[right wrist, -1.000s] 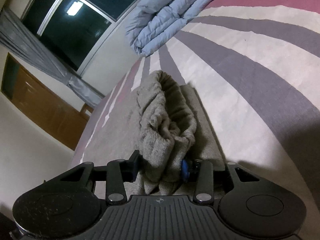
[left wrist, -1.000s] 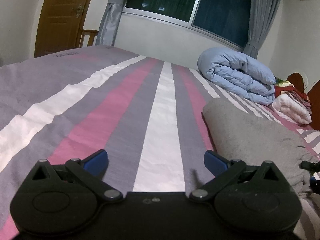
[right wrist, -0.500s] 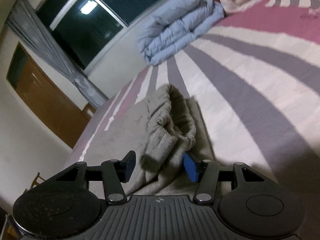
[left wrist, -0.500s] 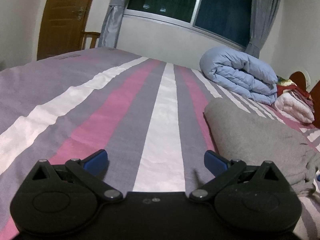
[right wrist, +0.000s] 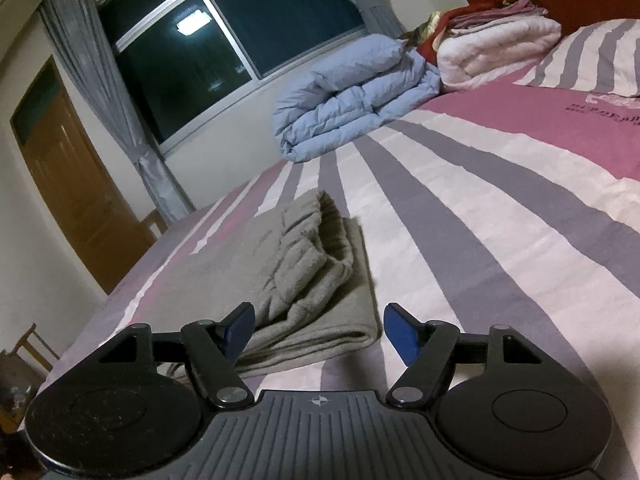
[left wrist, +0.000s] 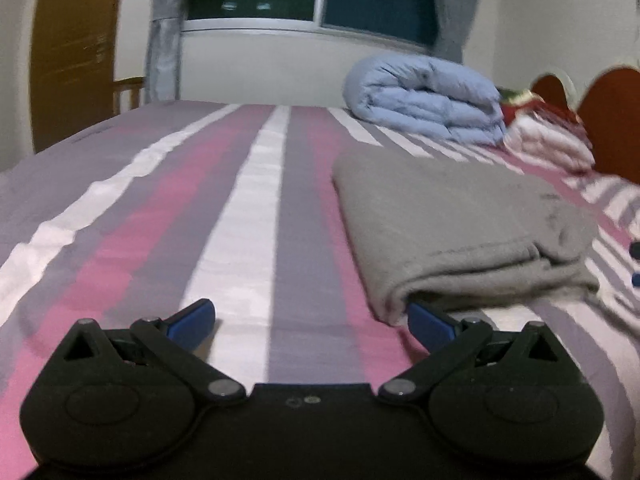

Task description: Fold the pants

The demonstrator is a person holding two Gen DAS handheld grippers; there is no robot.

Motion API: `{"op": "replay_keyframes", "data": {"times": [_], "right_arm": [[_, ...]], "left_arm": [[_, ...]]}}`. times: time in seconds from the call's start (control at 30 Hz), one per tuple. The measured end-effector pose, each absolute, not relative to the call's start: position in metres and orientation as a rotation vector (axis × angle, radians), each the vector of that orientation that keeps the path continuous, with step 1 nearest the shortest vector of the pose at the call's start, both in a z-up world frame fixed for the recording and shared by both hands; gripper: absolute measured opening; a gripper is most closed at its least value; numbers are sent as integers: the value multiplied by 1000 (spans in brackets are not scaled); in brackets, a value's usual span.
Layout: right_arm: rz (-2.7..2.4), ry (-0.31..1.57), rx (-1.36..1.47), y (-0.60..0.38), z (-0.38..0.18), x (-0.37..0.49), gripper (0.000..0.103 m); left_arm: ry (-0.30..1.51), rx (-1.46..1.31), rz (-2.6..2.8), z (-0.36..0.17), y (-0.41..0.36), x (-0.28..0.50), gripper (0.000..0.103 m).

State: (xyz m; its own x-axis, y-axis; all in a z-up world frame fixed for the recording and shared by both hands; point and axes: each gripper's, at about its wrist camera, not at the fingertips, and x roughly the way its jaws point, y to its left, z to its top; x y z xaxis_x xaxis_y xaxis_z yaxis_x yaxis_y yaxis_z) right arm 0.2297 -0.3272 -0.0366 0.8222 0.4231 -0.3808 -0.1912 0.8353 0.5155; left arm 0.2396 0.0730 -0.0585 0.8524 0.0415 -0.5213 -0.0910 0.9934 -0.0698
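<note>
The striped bed [left wrist: 168, 216] carries everything here, so places are given from the folded grey pants [left wrist: 448, 224] lying on it. Beyond the pants, toward the window [right wrist: 224, 40], sits one rolled blue duvet [left wrist: 424, 100], and just beside that one stack of white and red bedding [right wrist: 496, 48] against the wooden headboard [left wrist: 612, 120]. One door [right wrist: 68, 184] stands left of the window, which has two grey curtains, one at each side.

The pants are one neat rectangular bundle, layered edges showing at the near end. A second ago the right gripper [right wrist: 318, 332] was clenched on the bunched waistband end; now it has let go, and its jaws are opening with the cloth clear of both pads, the pants' corner lying just ahead between them and a little to the left. The bunched end has settled flat on the bundle. That reads as the last fold laid down and released, so the folding looks finished or nearly so.

The left gripper [left wrist: 310, 322] is spread wide and grasps nothing. It has slid toward the pants: its right pad [left wrist: 430, 322] now sits against the bundle's near corner, where before it was apart from the cloth. A final nudge or tidy of that edge may be intended.

Count: one pair of pants, two grippers, both released.
</note>
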Motion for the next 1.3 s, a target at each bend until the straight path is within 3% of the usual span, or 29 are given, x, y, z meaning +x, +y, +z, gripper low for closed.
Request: {"op": "replay_keyframes", "data": {"times": [0.2, 0.3, 0.7, 0.77, 0.97, 1.3], "right_arm": [[339, 533, 474, -333, -43, 232, 71], [330, 541, 473, -336, -45, 234, 71], [298, 560, 528, -351, -52, 238, 71], [292, 552, 556, -356, -52, 237, 71], [295, 541, 569, -357, -47, 235, 71], [331, 544, 546, -353, -45, 239, 71]], "left_arm": [[563, -85, 101, -66, 65, 263, 93], [560, -107, 161, -69, 66, 269, 98], [604, -35, 131, -68, 79, 254, 97], [618, -9, 193, -67, 85, 245, 90], [606, -132, 320, -59, 125, 227, 92], [540, -173, 237, -48, 113, 241, 97]]}}
